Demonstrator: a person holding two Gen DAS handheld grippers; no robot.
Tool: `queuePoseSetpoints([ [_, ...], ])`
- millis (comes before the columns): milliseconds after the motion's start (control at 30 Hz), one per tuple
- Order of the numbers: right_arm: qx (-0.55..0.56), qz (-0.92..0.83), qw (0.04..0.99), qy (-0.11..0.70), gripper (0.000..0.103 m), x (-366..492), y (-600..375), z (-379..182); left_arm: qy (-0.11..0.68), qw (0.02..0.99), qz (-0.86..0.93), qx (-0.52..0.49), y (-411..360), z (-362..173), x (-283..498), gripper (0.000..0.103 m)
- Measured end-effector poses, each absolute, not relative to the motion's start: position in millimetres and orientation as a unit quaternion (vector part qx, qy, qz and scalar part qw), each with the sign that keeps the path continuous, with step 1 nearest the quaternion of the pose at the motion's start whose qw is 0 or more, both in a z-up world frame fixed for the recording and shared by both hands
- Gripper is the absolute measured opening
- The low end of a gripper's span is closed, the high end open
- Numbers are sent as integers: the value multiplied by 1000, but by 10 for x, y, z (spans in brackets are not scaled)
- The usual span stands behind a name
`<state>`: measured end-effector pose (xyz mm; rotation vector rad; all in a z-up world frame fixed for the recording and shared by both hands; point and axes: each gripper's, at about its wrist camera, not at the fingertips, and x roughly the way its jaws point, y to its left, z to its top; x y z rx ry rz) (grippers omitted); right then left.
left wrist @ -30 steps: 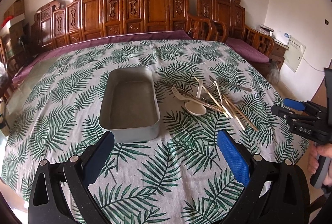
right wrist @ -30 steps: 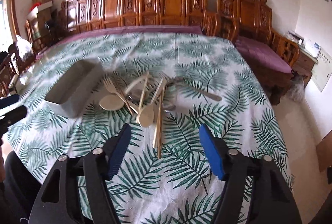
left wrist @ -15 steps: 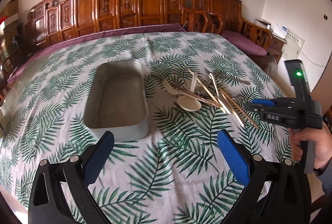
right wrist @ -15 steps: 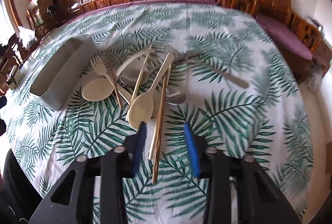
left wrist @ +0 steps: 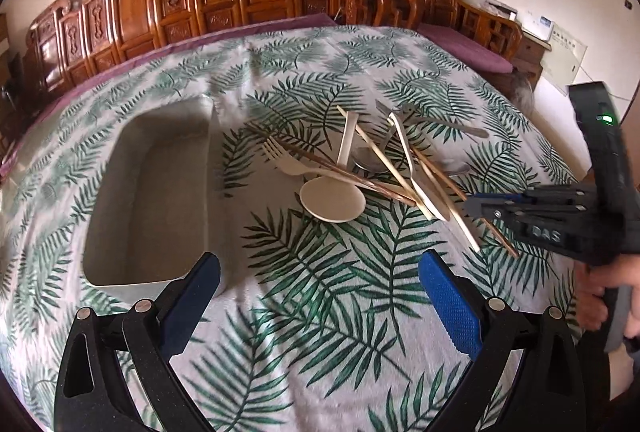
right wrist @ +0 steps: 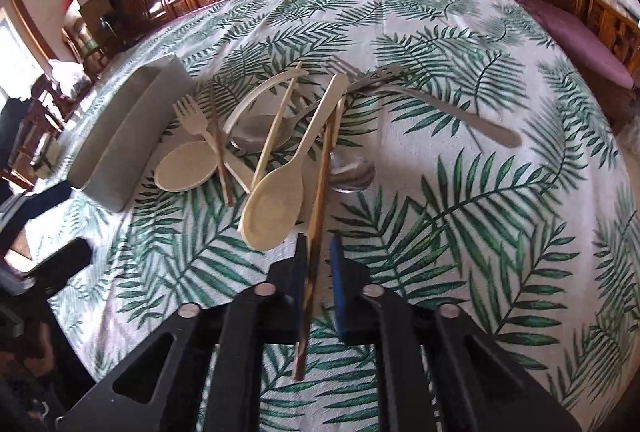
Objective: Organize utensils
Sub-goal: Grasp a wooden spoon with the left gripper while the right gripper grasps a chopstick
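One grey box [left wrist: 148, 191] sits on the bench [left wrist: 320, 312]. There are two pale spoons, a round one [right wrist: 186, 171] and a long one [right wrist: 276, 203]. There is one pale fork [right wrist: 192, 115]. There are two shiny metal spoons [right wrist: 352, 177] and one shiny metal fork [right wrist: 440, 107]. The thin chopsticks [right wrist: 276, 127] cross in a pile, so their number is hard to tell.

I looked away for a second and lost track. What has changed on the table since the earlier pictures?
The right gripper came down to the pile's near edge and closed its jaws from wide open onto a brown chopstick. The left gripper moved closer to the table, jaws still open and empty. The grey tray and other utensils lie as before.
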<state>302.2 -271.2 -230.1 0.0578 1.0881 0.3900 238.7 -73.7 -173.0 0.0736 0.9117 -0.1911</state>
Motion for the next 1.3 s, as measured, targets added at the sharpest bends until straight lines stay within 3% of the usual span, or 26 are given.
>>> queuePoseSetpoints([
  [900, 32, 179, 866, 465, 6, 3059, -3012, -1843, 464, 879, -100, 33, -1173, -1751, 3180, 95],
  [1000, 32, 170, 872, 458, 6, 3078, -3101, -1789, 469, 875, -117, 40, -1304, -1793, 3237, 83],
  [1233, 45, 158, 877, 451, 6, 3122, -3296, -1741, 481, 859, -169, 40, -1575, -1893, 3304, 40],
  [1300, 48, 154, 878, 451, 6, 3134, -3348, -1738, 487, 854, -178, 38, -1650, -1915, 3342, 35],
])
